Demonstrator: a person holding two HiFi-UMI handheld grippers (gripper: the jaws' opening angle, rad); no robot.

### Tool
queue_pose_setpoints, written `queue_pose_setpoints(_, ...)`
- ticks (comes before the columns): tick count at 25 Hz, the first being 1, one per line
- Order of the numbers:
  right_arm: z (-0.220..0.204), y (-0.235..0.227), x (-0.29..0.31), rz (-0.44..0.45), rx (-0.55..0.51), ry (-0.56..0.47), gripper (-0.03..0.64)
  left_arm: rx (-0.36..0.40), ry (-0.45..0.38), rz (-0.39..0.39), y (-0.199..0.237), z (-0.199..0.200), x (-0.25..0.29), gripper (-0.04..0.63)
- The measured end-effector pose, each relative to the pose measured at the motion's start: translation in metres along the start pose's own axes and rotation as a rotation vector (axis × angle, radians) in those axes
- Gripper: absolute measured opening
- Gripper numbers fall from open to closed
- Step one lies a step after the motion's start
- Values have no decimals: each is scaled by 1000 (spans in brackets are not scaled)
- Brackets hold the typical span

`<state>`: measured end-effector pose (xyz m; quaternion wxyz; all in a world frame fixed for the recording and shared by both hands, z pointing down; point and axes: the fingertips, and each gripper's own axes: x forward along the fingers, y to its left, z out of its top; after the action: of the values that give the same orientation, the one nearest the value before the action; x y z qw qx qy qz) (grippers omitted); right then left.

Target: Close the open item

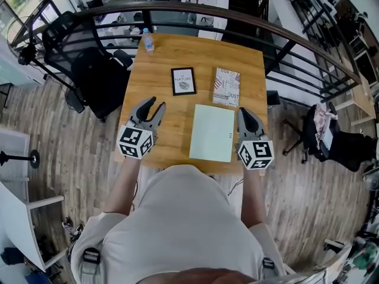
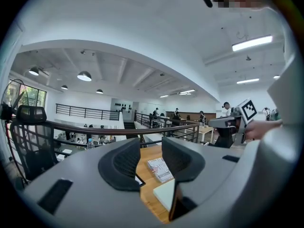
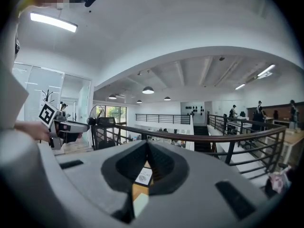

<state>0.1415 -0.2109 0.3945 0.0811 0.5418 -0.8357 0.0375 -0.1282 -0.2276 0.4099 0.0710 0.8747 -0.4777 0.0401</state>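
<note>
We see the pale green notebook (image 1: 212,132) lying flat and shut, cover up, near the front edge of the wooden table (image 1: 160,58), right of centre.

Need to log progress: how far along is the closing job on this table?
Done, it seems: the pale green book lies flat and shut on the table. In hand: nothing; the left tool is open and empty, the right tool shut on nothing. Left: apparently nothing, since no open item shows.

The black-framed card (image 1: 183,80) on the worktop (image 1: 155,61) is showing "NATURE"; the patterned booklet (image 1: 226,87) beside it is showing what looks like "DUST".
</note>
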Motion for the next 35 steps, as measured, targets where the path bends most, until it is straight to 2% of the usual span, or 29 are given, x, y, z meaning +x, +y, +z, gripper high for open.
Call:
queue_pose_setpoints(8,2,-8,-14,-36,23,-17,3,4,-16,3,-2,5,0,106)
queue_pose_setpoints(18,-6,-8,-21,-54,30,-8,3,11,-28,10,0,5,-3,-5)
queue_pose_setpoints(35,-3,1,-21,-19,12,-9,3,-1,-26,5,-4,7,-4,-6)
